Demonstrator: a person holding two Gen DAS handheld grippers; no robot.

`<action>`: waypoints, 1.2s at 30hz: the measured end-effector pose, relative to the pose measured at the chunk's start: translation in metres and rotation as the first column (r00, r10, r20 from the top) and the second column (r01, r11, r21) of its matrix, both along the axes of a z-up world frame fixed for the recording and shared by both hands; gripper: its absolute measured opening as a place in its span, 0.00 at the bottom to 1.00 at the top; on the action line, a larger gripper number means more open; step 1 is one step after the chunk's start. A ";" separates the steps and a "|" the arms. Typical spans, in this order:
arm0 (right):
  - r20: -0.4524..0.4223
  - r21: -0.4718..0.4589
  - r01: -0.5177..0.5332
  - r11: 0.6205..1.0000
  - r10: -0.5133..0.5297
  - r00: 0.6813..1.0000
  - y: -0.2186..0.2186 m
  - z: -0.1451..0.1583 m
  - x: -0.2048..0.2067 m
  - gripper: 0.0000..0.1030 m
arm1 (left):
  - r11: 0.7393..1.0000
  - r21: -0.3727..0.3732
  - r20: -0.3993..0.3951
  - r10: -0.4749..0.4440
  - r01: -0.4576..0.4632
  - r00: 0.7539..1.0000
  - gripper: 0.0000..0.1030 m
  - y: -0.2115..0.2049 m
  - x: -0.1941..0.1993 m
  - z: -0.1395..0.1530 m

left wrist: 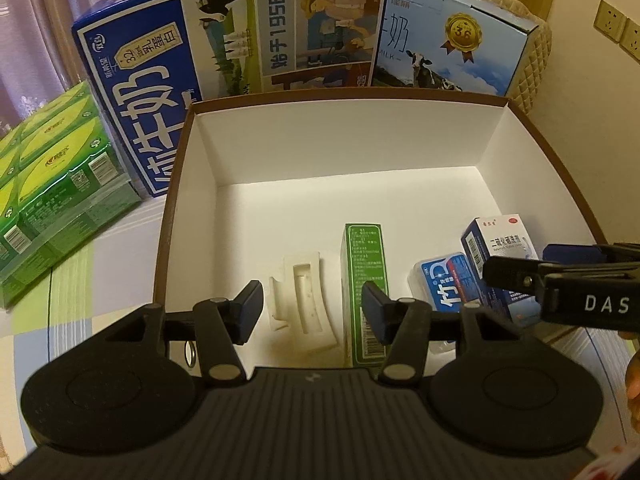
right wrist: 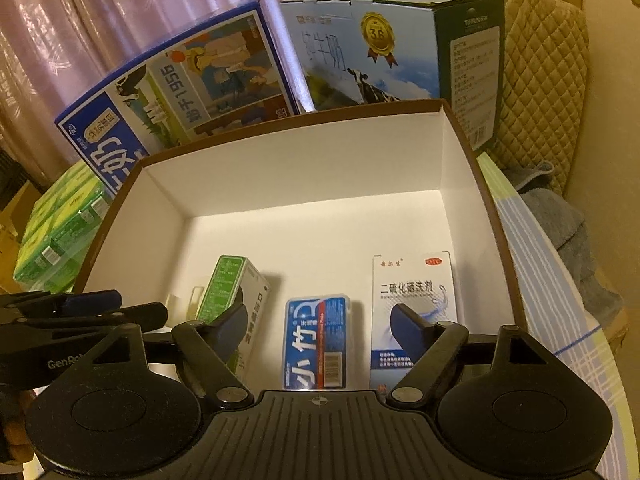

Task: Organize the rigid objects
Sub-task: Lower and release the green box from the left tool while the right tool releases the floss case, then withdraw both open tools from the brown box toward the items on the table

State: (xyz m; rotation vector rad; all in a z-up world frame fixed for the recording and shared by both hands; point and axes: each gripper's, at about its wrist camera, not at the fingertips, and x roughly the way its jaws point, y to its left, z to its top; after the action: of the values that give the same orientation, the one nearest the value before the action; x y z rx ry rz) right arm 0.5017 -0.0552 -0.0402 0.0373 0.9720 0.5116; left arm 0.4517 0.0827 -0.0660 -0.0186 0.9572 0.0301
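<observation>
Blue case (right wrist: 316, 343) lies lengthwise dead ahead between the right gripper's (right wrist: 318, 328) spread, empty fingers; left gripper (left wrist: 312, 308) likewise open

blue milk carton (left wrist: 224, 72): ahead, left | pale milk carton (left wrist: 452, 40): ahead, right, beside it | green packs (left wrist: 52, 196): far left, stacked | quilted cushion (right wrist: 540, 92): far right | curtain (right wrist: 120, 20): behind cartons | wall sockets (left wrist: 618, 26): upper right
</observation>
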 end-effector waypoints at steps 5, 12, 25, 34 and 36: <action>0.017 0.013 -0.008 1.000 0.008 1.000 -0.010 0.010 -0.011 0.74 | 1.000 -0.014 0.016 0.001 -0.001 1.000 0.49 -0.001 -0.014 0.008; 0.054 0.038 -0.023 0.999 0.021 0.998 -0.030 0.029 -0.036 0.74 | 0.999 -0.043 0.046 0.018 -0.016 0.999 0.49 0.000 -0.050 0.022; 0.056 0.035 -0.082 0.996 0.080 0.995 -0.057 0.043 -0.116 0.74 | 0.997 -0.079 0.052 0.029 -0.025 0.998 0.49 -0.014 -0.151 0.032; -0.080 -0.002 -0.149 0.989 0.148 0.986 -0.068 0.012 -0.177 0.74 | 0.991 -0.110 -0.023 0.069 -0.071 0.997 0.49 -0.015 -0.213 0.012; -0.125 -0.010 -0.158 0.987 0.156 0.980 -0.069 0.003 -0.188 0.74 | 0.990 -0.116 -0.043 0.076 -0.080 0.996 0.49 -0.016 -0.224 0.007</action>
State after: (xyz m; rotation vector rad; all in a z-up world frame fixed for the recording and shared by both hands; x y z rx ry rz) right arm 0.3141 -0.1243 -0.0373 -0.0259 1.1067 0.6508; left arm 0.2275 0.0672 -0.0594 -0.1645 0.9955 0.0463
